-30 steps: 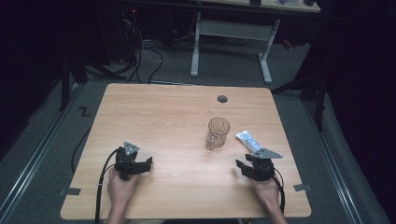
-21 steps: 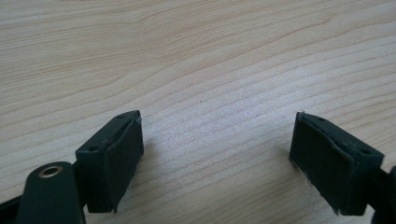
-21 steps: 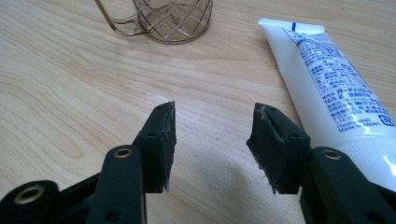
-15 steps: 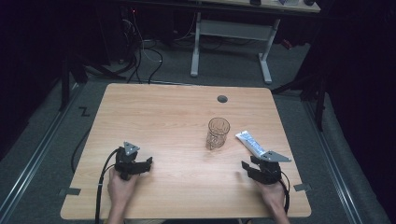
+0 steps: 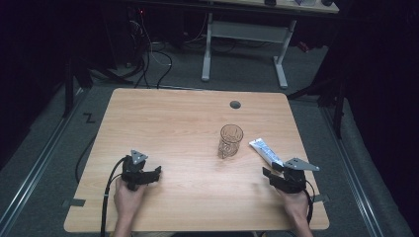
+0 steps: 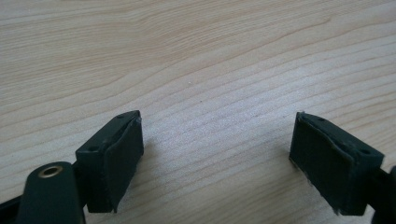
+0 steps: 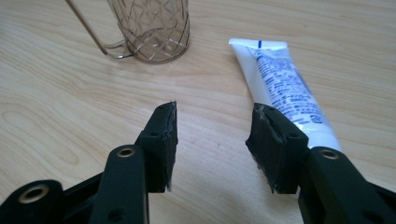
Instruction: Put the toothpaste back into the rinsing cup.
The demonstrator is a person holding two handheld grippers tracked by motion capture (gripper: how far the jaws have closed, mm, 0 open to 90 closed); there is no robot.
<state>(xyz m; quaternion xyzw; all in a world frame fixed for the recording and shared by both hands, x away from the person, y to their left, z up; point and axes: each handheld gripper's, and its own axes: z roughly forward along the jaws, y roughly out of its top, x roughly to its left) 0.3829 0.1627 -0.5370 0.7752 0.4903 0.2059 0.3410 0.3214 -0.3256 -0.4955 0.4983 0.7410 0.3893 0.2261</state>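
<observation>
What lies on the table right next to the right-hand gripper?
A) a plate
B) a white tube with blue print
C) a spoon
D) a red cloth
B: a white tube with blue print lies flat on the wood beside the right gripper, whose open jaws hold nothing.

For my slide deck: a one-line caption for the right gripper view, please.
Open right tongs hover over the wooden table, toothpaste tube beside them, patterned glass beyond.
</observation>
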